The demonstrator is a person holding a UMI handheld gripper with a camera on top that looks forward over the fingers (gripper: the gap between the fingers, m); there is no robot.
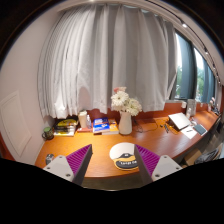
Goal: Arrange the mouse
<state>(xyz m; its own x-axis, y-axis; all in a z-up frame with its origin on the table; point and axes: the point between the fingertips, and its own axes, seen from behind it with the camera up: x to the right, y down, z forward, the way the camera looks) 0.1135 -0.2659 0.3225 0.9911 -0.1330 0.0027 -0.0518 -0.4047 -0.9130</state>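
From the gripper view, our jaws (111, 163) stand wide open, holding nothing, above the desk (70, 152). The mouse (123, 156) lies between the fingers on a round mat. We judge it light, rigid and smooth; grip its sides.

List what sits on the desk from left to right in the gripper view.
Stack of books → blue book → vase of white flowers → open notebook. Nearer, the round white object stands between the open gripper fingers, not pressed.
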